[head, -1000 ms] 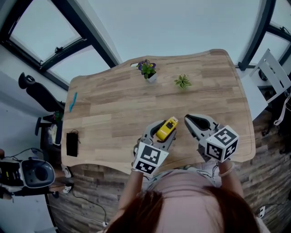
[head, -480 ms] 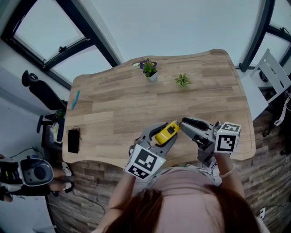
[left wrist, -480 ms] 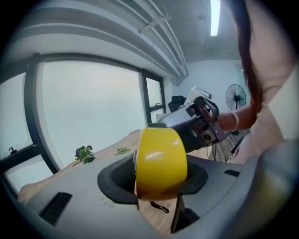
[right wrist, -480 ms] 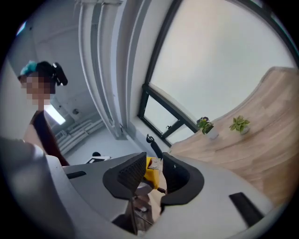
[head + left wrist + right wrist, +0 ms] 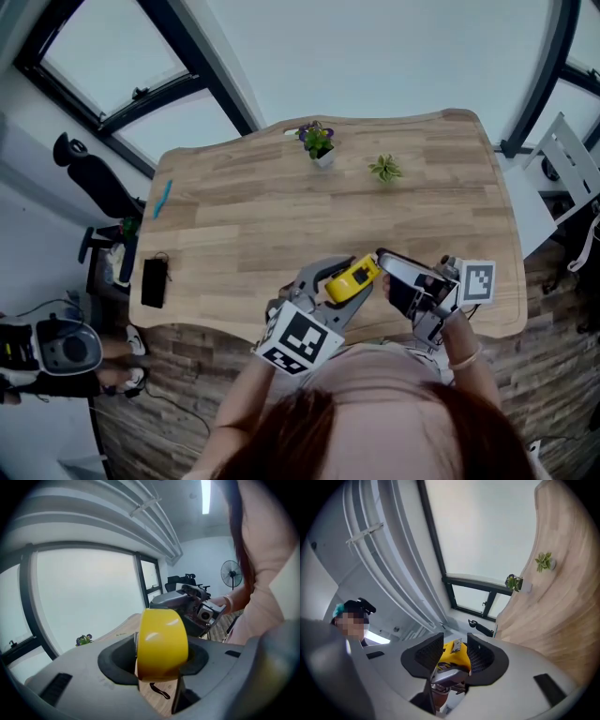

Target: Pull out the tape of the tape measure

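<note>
**A:** Where's the tape measure [image 5: 353, 278]?

**B:** Up in the air over the near edge of the table [image 5: 244, 225], pinched in the left gripper [image 5: 336, 289]. From that gripper's own view, both pads are clamped on the sides of the yellow case.

**A:** Which way does it run?

**B:** In the head view its long axis runs from lower left to upper right. The upper-right end points straight at the right gripper [image 5: 386, 274].

**A:** And the right gripper?

**B:** Its jaws have just been opening and stand spread apart. Its view shows the yellow end with a small grey tab [image 5: 456, 644] in the gap, and the pads don't press on it.

**A:** What's on the table?

**B:** It's pale wood planks with a wavy edge. A purple-flowered potted plant [image 5: 319, 143] and a small green plant [image 5: 384, 170] sit near the far edge. A blue pen-like thing [image 5: 162, 199] and a flat black object [image 5: 153, 281] lie along the left side, well away from the grippers.

**A:** And the room?

**B:** There are big dark-framed windows [image 5: 202, 70], a black office chair [image 5: 94, 183] on the left and a wood-plank floor [image 5: 553, 375]. A standing fan [image 5: 230, 573] shows in the left gripper view.
</note>
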Demonstrator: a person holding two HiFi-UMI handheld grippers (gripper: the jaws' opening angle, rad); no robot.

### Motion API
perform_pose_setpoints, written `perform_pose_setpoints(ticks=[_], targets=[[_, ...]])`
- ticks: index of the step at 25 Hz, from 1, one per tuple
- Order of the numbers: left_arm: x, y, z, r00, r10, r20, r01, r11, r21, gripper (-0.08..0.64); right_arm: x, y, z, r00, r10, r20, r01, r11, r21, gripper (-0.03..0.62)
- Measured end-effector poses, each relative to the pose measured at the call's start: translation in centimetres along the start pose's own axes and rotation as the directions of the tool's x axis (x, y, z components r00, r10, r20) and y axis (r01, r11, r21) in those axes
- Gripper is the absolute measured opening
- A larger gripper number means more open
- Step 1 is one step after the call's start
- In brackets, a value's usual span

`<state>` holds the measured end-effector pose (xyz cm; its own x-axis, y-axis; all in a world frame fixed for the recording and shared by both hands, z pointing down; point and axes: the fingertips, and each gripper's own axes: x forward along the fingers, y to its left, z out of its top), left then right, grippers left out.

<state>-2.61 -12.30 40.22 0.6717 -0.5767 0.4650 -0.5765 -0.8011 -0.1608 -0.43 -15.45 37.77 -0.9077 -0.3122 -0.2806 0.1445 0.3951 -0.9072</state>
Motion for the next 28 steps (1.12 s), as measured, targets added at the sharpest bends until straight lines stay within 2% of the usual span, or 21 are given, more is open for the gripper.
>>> perform_pose_setpoints(ticks=[4, 10, 17, 28], targets=[[0.4, -0.2, 0.2, 1.0, -0.005, -0.014, 0.005, 0.999, 0.032, 0.178, -0.1, -0.1, -0.4, 1.0, 0.025, -0.003, -0.025, 0.999, 0.042, 0.126], [1.4, -0.7, -0.6, 0.994, -0.016, -0.106, 0.025, 0.997, 0.079, 0.178, -0.8, -0.7, -0.5, 1.0, 0.019, 0.024, -0.021, 0.996, 0.088, 0.126], [2.1, -0.7, -1.6, 0.983, -0.031, -0.183, 0.044, 0.997, 0.066, 0.176, -1.2, -1.6, -0.4, 1.0, -0.008, 0.029, 0.005, 0.995, 0.096, 0.126], [2.3, -0.4, -2.8, 0.973, -0.026, -0.23, 0.042, 0.997, 0.064, 0.178, -1.2, -1.9, 0.1, 0.999, -0.045, 0.03, 0.045, 0.999, 0.031, 0.117]])
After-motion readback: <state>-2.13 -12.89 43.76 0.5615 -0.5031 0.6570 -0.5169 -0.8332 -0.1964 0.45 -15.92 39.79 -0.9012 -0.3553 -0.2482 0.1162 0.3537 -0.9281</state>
